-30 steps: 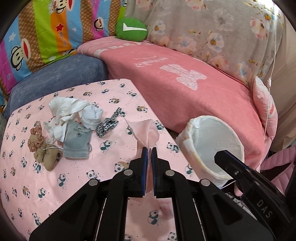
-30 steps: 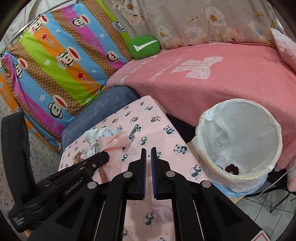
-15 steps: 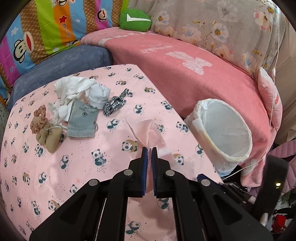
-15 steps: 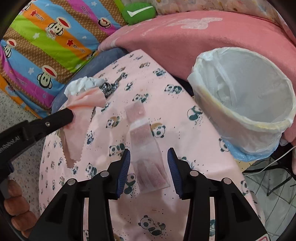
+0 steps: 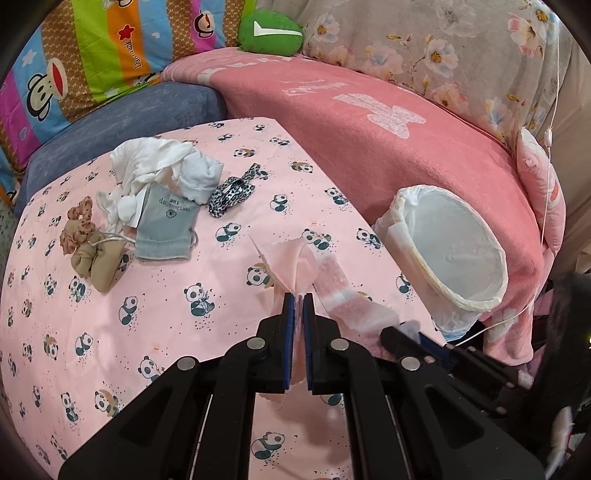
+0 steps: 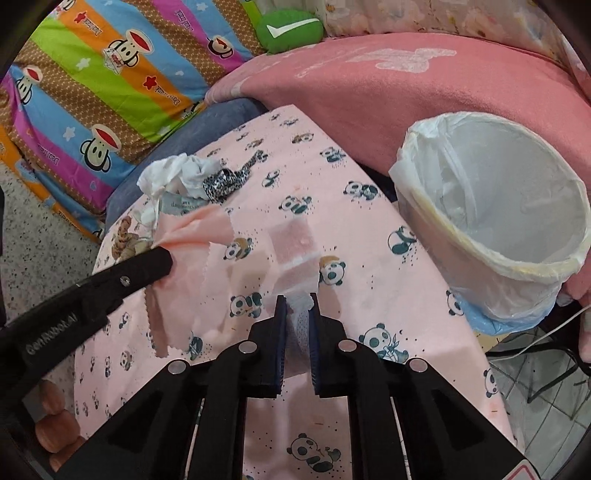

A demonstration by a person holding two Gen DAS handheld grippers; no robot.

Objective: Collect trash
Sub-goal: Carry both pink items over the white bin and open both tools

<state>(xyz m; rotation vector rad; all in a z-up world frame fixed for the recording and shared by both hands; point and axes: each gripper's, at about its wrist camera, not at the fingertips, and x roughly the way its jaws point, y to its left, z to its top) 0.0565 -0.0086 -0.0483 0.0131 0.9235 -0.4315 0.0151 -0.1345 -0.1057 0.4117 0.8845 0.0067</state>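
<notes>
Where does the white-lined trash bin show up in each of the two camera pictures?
Left wrist view: the trash bin sits right of centre, beside the panda-print table, in front of the pink blanket.
Right wrist view: the trash bin fills the upper right, its opening facing the camera.
Shared landmark: the green cushion with the white tick, at the top of both pictures.

Home: cushioned sofa (image 5: 388,122), bedding.
</notes>
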